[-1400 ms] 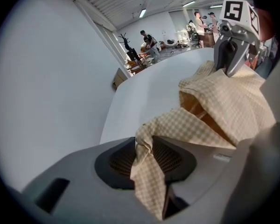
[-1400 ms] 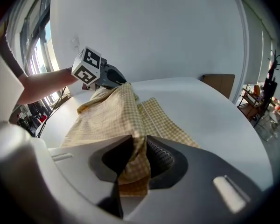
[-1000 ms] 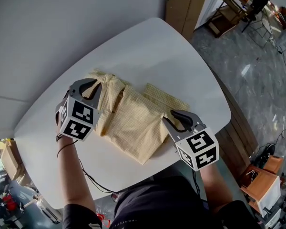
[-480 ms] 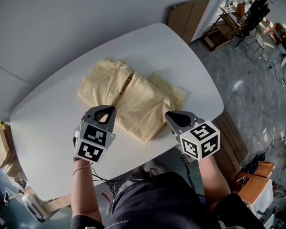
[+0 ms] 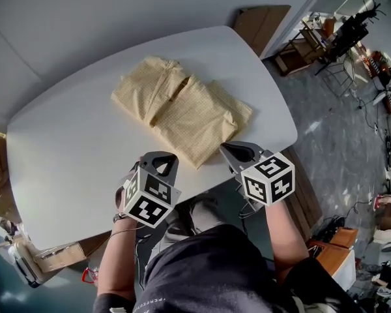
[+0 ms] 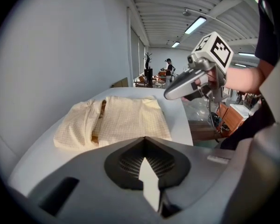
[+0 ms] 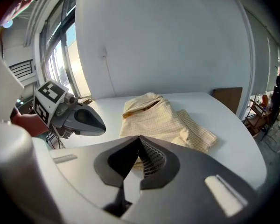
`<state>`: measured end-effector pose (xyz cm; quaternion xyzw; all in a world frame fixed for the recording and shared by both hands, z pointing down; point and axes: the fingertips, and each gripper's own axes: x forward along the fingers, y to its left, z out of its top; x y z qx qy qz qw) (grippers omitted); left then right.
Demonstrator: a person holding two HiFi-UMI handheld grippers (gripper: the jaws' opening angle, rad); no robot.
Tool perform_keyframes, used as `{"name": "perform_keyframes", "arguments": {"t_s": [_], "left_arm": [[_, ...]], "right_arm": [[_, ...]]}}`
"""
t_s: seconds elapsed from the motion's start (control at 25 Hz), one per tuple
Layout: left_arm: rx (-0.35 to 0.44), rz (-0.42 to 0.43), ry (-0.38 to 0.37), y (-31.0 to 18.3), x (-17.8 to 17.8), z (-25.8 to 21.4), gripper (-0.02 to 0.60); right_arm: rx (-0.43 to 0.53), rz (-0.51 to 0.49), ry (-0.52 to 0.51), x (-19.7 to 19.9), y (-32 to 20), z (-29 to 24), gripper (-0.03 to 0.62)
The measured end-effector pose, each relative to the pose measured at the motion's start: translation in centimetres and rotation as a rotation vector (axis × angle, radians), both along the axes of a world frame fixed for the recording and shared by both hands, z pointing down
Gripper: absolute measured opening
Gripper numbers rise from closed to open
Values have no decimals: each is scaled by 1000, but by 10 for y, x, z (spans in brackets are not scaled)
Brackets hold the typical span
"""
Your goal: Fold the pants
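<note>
The left tongs (image 5: pixel 159 158) hang over the near edge of the surface (image 5: pixel 72 142), tilted down and away from the person, marker cube toward the body. Their jaws are pressed together with nothing between them. The right tongs (image 5: pixel 231 150) sit just beside them at the same edge, also tilted down and forward. Their jaws have just been closing and now meet, empty. Both forearms reach up from the bottom of the head view, the left forearm (image 5: pixel 117 259) bare with a thin band at the wrist. In the left gripper view the right tongs (image 6: pixel 177 89) float off to the right above the surface edge; in the right gripper view the left tongs (image 7: pixel 86 120) show at the left.

A cardboard panel (image 5: pixel 257 21) leans on the wall beyond the far corner. Stands and furniture crowd the grey floor (image 5: pixel 339 116) to the right. Nothing lies between the tongs and the cloth.

The pants (image 5: pixel 182 106) rest flat near the middle of the surface, toward its far side, clear of both tongs, their near corner closest to the right pair. They are pale yellow with a fine check, folded into a compact packet, one layer poking out along the right side and an open fold at the far left end.
</note>
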<state>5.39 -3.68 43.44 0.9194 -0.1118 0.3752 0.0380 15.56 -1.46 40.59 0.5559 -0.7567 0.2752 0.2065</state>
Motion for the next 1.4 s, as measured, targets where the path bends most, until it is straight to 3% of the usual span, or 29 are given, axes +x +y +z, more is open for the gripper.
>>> {"name": "perform_keyframes", "arguments": {"t_s": [0.16, 0.32, 0.44, 0.6, 0.72, 0.8, 0.92, 1.16, 1.4], "left_arm": [[-11, -32, -13, 16, -8, 2, 3], [-61, -100, 8, 12, 16, 0, 3], [-50, -125, -32, 11, 32, 6, 9], [-87, -146, -96, 9, 56, 28, 82], [-120, -206, -116, 9, 69, 31, 102], [-133, -249, -119, 13, 77, 23, 129], [-127, -266, -147, 20, 83, 21, 158], [-157, -266, -185, 35, 78, 40, 200], [-191, -264, -196, 42, 77, 56, 219]], "right_arm": [[-4, -109, 18, -1, -11, -5, 2], [-11, -274, 64, 18, -23, -7, 2], [-15, -430, 94, 34, -25, -8, 2], [-9, -594, 63, 65, -33, 3, 2], [-32, -746, 49, 79, -36, 12, 3], [-37, -855, 59, 84, -30, 12, 68], [-14, -983, 77, 79, -27, 14, 100], [-1, -1166, 81, 51, -21, 21, 136], [-118, -1251, 181, 49, -7, 61, 176]]}}
